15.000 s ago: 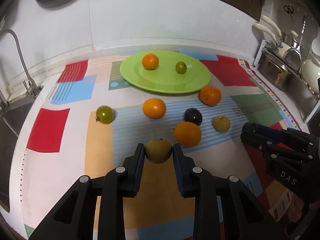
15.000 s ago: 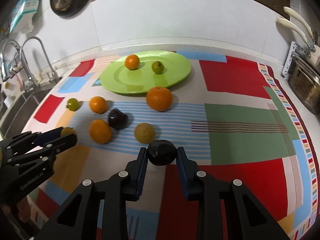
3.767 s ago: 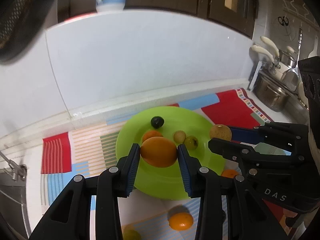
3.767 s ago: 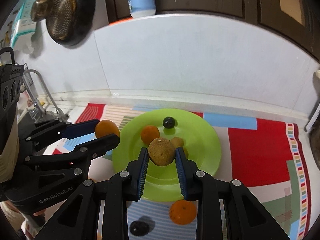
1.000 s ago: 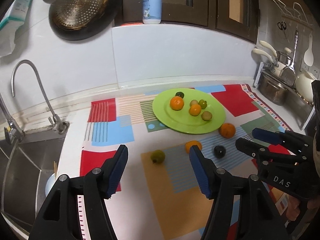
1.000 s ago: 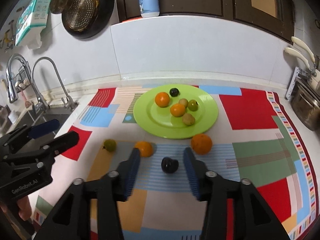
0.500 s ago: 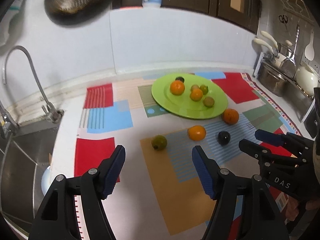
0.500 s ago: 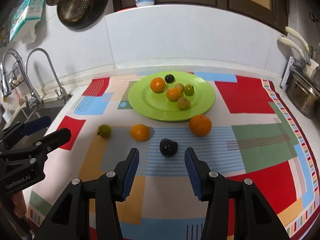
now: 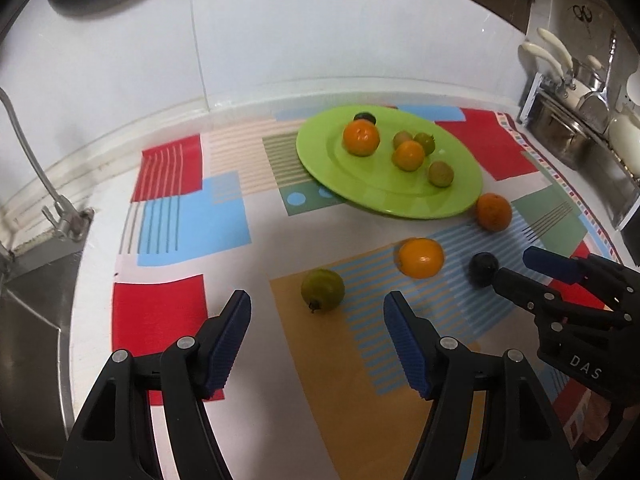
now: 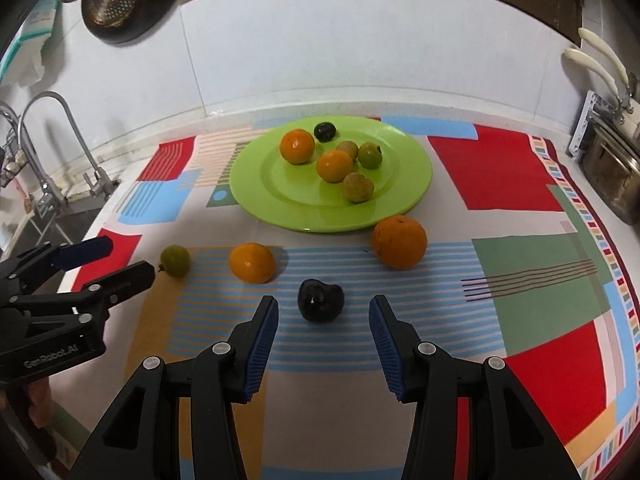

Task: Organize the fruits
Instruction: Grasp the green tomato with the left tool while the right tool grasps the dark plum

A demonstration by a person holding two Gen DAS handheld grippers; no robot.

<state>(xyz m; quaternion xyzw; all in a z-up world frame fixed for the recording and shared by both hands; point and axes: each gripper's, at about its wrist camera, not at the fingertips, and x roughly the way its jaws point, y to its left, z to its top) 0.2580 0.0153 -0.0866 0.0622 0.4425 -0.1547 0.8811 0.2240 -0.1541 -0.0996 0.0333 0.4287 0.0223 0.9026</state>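
A green plate (image 10: 404,196) holds several fruits: two oranges, a dark plum, and small green and brownish fruits; it also shows in the left wrist view (image 9: 320,160). On the mat lie a green fruit (image 9: 322,290), an orange (image 9: 421,257), a dark plum (image 10: 321,301) and a larger orange (image 10: 398,241). My left gripper (image 9: 318,322) is open, just short of the green fruit. My right gripper (image 10: 323,330) is open, just short of the dark plum.
A colourful patterned mat (image 10: 520,280) covers the counter. A sink with a tap (image 9: 48,200) lies to the left. A metal pot and utensil rack (image 9: 568,136) stand at the right. A white backsplash wall runs behind the plate.
Both grippers dropped lower and moved forward towards the mat. The left one closed in on the green fruit, the right one on the dark plum. Both stayed open.
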